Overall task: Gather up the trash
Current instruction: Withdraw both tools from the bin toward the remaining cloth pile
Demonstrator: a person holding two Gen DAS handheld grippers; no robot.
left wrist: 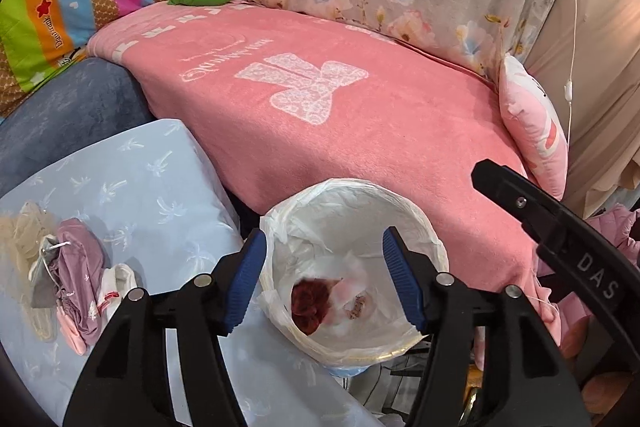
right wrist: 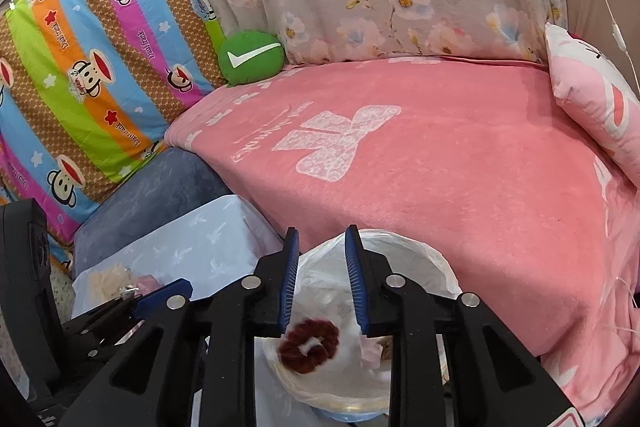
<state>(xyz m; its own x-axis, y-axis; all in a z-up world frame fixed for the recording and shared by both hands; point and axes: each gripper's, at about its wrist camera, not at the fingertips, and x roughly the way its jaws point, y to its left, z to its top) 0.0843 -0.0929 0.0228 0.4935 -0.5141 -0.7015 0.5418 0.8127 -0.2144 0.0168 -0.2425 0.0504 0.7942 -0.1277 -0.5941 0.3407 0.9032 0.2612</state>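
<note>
Far left, one small heap of clothes (left wrist: pixel 76 279) sits on the blue pillow (left wrist: pixel 132 187), clear of the drop zone. My left tool (left wrist: pixel 324 283) hangs over the one lined bin (left wrist: pixel 424 227), parked against the bed (left wrist: pixel 360 131) for reach; jaws apart, empty. Right tool (right wrist: pixel 323 283) just beside it, jaws narrowly apart, also empty. Trash is in the bin: one dark red scrunchie-like ring (right wrist: pixel 310 345) and pale tissue scraps (left wrist: pixel 352 291) (can't count those).

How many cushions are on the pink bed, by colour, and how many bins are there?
Green cushions: 1, the round green cushion with a white tick.
Pink cushions: 1, the pink cushion at the right edge.
Bins: 1, the white-lined bin by the bed.
Total: 3
</note>
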